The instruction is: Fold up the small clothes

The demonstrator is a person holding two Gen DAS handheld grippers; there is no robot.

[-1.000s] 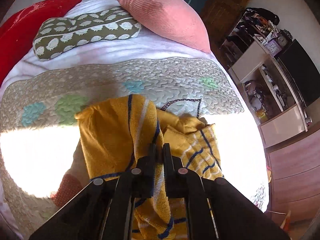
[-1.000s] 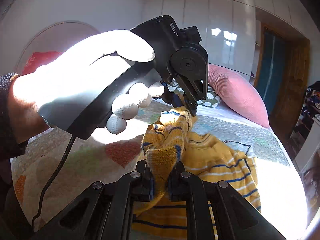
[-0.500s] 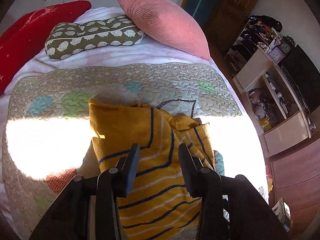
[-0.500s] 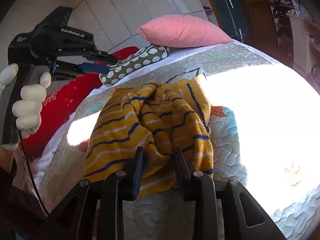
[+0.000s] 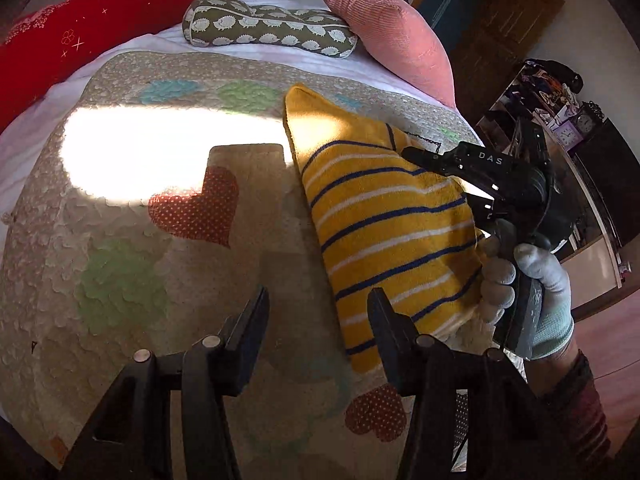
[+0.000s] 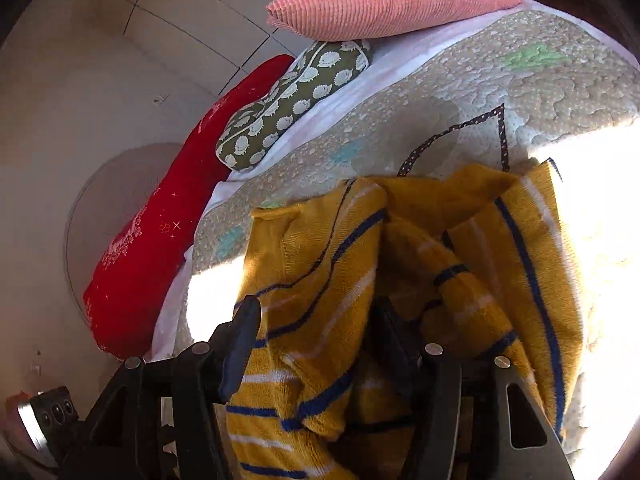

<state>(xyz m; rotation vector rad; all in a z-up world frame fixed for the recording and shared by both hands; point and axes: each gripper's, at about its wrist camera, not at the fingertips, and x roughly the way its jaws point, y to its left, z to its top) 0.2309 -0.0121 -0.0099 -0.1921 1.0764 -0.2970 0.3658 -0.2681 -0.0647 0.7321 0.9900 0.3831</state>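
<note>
Between the fingers of your left hand-held gripper (image 5: 316, 312) lies only the quilt (image 5: 120, 280); its jaws have just been opening and stand apart, released, with nothing held. Just to the right of its right finger lies the yellow striped sweater (image 5: 384, 216), flat on the bed and folded to a long shape that runs away from you, its far tip in a patch of sun. On the far right side of that sweater your right hand (image 5: 532, 304), in a pale glove, holds the right hand-held gripper (image 5: 416, 156), whose fingers reach over the sweater's upper right edge.

From the right wrist view, your right hand-held gripper (image 6: 316, 320) has its jaws parted; they opened a moment ago and have since held about steady. The sweater (image 6: 320, 280) bunches up between the two fingers and over the right one, but the pads do not press on it, so it is loose there. Its crumpled folds spread beyond the fingers and to their right, into bright sun.

Beyond the sweater, at the head of the bed, sit a pink ribbed pillow (image 5: 392, 28), an olive hedgehog-print cushion (image 5: 268, 30) to its left, and a long red cushion (image 5: 80, 36) further left. A red dotted heart patch (image 5: 196, 208) shows on the quilt ahead of your left hand-held gripper, to the left of the sweater.
</note>
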